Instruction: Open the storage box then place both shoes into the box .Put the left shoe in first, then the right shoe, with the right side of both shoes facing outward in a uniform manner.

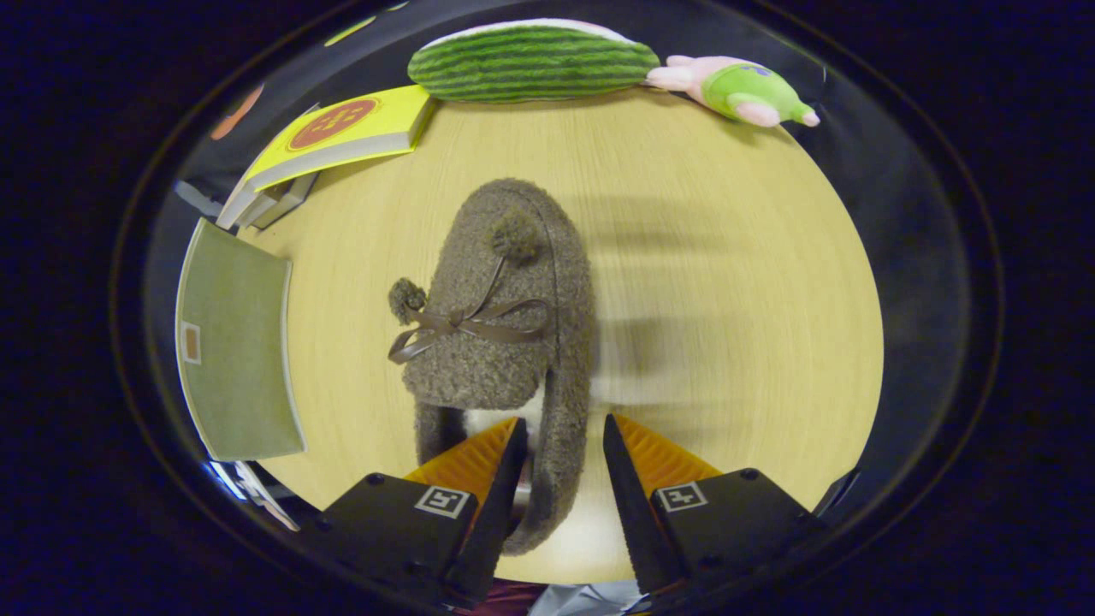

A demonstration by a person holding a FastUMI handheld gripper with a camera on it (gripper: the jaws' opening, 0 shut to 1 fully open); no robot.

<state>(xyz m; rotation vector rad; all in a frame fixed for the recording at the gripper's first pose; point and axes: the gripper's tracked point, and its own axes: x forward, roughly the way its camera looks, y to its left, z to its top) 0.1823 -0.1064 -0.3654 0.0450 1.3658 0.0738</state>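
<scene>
Gripper view, looking down: fingers (560,479) apart, straddling the right-hand wall of a fuzzy brown slipper (505,342) at its heel end. Left finger down inside the opening, over the pale lining; right finger outside on the table side. Whether either finger actually pressed on the wall, could not tell.

Just ahead of the fingers: slipper lying flat on a light wooden table (727,257), toe pointing away. Across the upper, a thin brown ribbon bow (466,325), with one pompom (515,235) up near the toe and a second pompom (407,298) hanging off the left side.

Further out, to the left of the slipper: a flat green panel (235,342) with a small label patch, possibly the box lid, hard to say. Beyond that, at the far left of the table, a yellow book (342,133) with a red round mark, resting on another book beneath.

At the far edge: a green striped watermelon-style cushion (530,62), and just beside it on the right a pink-and-green plush toy (740,90) lying on its side.
</scene>
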